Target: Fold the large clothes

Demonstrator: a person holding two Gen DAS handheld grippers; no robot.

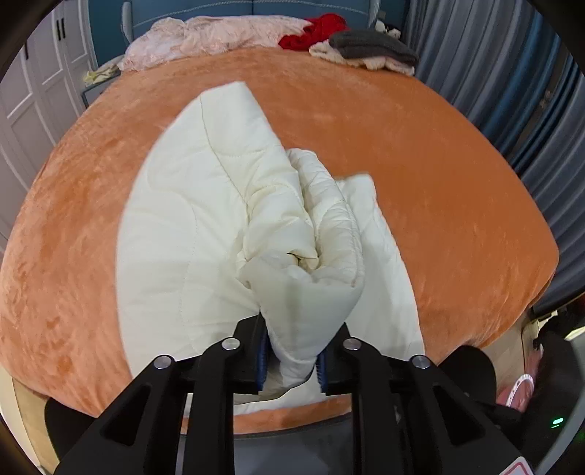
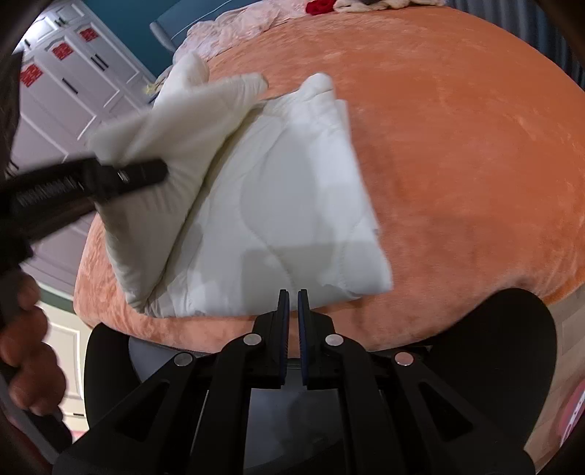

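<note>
A cream quilted padded garment (image 1: 204, 219) lies partly folded on the orange bed cover (image 1: 438, 182). My left gripper (image 1: 291, 350) is shut on a bunched fold of the garment and holds it lifted above the rest. In the right wrist view the garment (image 2: 278, 219) lies flat near the bed's front edge, with its left part raised by the left gripper (image 2: 146, 171). My right gripper (image 2: 293, 303) is shut and empty, just in front of the garment's near edge.
A pink garment (image 1: 204, 40), a red one (image 1: 314, 31) and a grey and beige pile (image 1: 369, 51) lie at the bed's far end. White wardrobe doors (image 2: 73, 84) stand on the left, grey curtains (image 1: 512, 91) on the right.
</note>
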